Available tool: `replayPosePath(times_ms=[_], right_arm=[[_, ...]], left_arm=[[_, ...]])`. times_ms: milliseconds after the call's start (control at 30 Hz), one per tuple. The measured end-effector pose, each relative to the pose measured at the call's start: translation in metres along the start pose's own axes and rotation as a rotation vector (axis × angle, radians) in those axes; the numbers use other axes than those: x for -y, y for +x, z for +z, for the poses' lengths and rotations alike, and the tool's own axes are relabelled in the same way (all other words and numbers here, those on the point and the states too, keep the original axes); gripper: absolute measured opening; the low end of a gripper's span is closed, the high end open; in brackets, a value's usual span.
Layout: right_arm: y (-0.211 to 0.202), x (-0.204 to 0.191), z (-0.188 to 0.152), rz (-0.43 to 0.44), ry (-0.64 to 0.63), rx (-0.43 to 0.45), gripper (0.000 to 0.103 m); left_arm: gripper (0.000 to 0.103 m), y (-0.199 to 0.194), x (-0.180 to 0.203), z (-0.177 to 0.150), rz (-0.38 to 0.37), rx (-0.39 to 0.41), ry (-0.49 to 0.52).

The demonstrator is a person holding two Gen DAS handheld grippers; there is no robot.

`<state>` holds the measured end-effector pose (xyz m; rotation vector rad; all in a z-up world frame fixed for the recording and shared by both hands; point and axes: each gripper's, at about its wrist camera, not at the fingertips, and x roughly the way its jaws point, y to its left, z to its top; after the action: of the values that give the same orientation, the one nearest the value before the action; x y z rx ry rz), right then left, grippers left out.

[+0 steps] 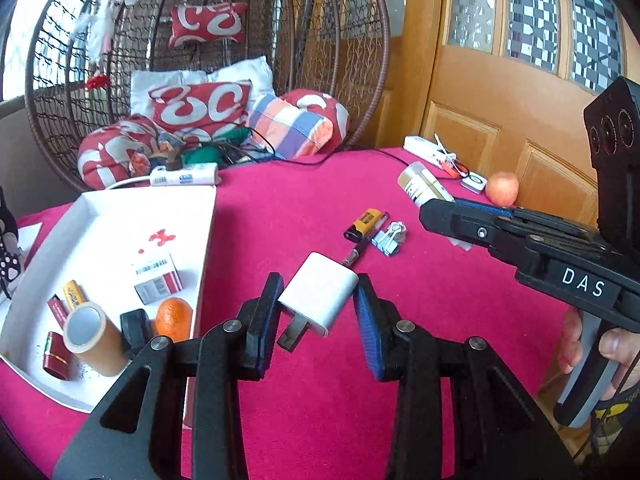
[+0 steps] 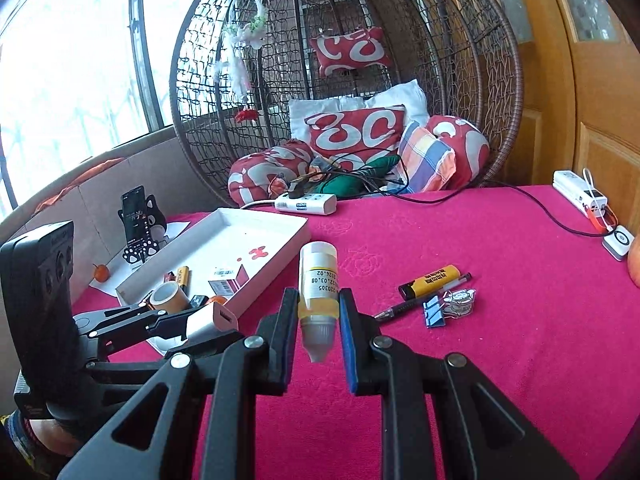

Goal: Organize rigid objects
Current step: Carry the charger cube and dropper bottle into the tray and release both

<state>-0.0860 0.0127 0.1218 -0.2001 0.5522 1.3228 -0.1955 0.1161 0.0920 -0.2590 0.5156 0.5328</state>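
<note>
Both hands are loaded and up off the bench (image 1: 440, 320), which wears a bright pink cloth. The left gripper (image 1: 318, 304) has its jaws clenched on a white charger plug (image 1: 320, 298), held tilted in the air with its two metal prongs pointing down and toward the camera. From the right wrist view, that same plug sits at the left, just in front of the tray's near edge.

The right gripper (image 2: 318, 312) has its jaws squeezed on a small bottle (image 2: 317, 280) of yellowish liquid, cap end nearest the camera, printed label facing up. In the left wrist view the bottle pokes out beyond the right gripper's tips at the right side, well above the cloth. A hand (image 1: 616, 352) wraps the right gripper's handle at the far right edge.

On the left lies the white tray (image 1: 208, 216), already carrying a roll of tape (image 1: 94, 340), an orange (image 1: 174, 318), a small box (image 1: 158, 282), a battery (image 1: 74, 294) and a red lipstick tube (image 1: 56, 356).

Still out on the cloth, mid-bench: a yellow lighter (image 2: 430, 282), a pen (image 2: 416, 298) lying just beside it, and blue binder clips (image 2: 436, 312) touching the pen's near side. An apple (image 1: 502, 188) rests near the far right edge by the wooden door (image 1: 500, 92). A white power strip (image 2: 306, 202) sits at the far edge, behind the tray.
</note>
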Motion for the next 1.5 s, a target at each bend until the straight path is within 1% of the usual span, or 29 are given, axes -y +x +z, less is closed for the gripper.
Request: replayPosePath(times_ms=[100,200,267,367,633,800,1067,1267,1500], right_arm=[[-0.004,-0.011,0.002,0.004,-0.033,0.022,0.019],[-0.007,-0.022,0.005,0.006,-0.066,0.035,0.019],[-0.007,-0.028,0.006,0.009,-0.081,0.038,0.019],[-0.006,-0.036,0.007,0.013,-0.098,0.038,0.019],[0.000,-0.052,0.010,0.020,-0.130,0.030,0.019],[0.009,-0.060,0.012,0.034,-0.139,0.012,0.019],[0.027,-0.080,0.019,0.052,-0.177,-0.012,0.019],[0.046,-0.094,0.023,0.072,-0.215,-0.048,0.019],[0.067,-0.106,0.033,0.101,-0.231,-0.081,0.019]], left_arm=[[0.036,-0.019,-0.002,0.003,0.053,0.103,0.010],[0.036,-0.037,-0.008,0.006,0.099,0.186,0.016],[0.036,-0.045,-0.013,0.008,0.118,0.218,0.013],[0.036,-0.053,-0.021,0.009,0.127,0.236,0.003],[0.036,-0.058,-0.039,0.004,0.140,0.230,-0.039],[0.036,-0.057,-0.054,-0.001,0.151,0.212,-0.084],[0.036,-0.059,-0.084,-0.008,0.184,0.191,-0.160],[0.036,-0.062,-0.103,-0.015,0.213,0.183,-0.199],[0.036,-0.059,-0.139,-0.012,0.265,0.143,-0.247]])
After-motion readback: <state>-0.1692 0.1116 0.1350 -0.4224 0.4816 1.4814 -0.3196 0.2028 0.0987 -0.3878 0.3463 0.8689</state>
